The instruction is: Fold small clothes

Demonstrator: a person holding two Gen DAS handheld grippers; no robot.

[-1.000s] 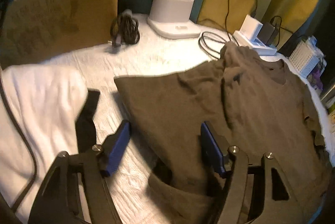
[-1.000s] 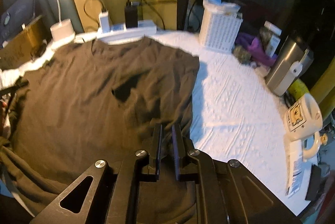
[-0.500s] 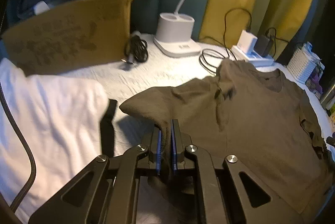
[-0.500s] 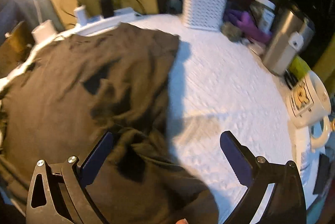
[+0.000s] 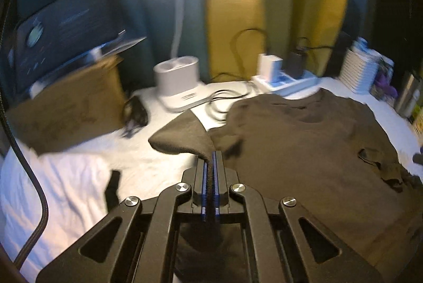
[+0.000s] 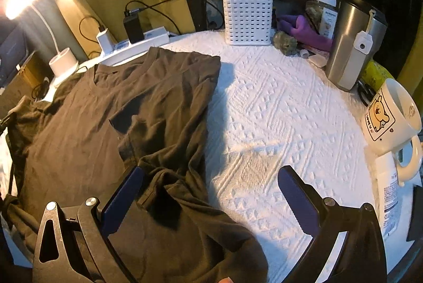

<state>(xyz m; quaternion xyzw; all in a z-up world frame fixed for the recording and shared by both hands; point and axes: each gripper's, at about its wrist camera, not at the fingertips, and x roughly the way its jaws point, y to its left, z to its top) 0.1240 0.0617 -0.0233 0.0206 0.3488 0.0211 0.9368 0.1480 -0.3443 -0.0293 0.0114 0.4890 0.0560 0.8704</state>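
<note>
A dark brown T-shirt (image 5: 312, 148) lies spread on a white textured cloth, collar toward the far side. My left gripper (image 5: 210, 158) is shut on the shirt's left edge, and the pinched fabric rises off the table in a raised flap (image 5: 179, 137). In the right wrist view the same T-shirt (image 6: 87, 129) covers the left half, with its right side folded over in a rumpled strip (image 6: 179, 108). My right gripper (image 6: 211, 193) stands wide open above the shirt's near right edge, nothing between its pads.
At the back stand a white lamp base (image 5: 177, 77), a power strip with chargers (image 6: 132, 42) and a white basket (image 6: 247, 16). A steel tumbler (image 6: 351, 45) and a bear mug (image 6: 391, 116) sit at the right. A cardboard box (image 5: 66, 108) and white fabric (image 5: 53, 190) lie left.
My left gripper closed on the shirt's left edge and lifted it up and inward. My right gripper let go of the right side, opened wide and drew back a little.
</note>
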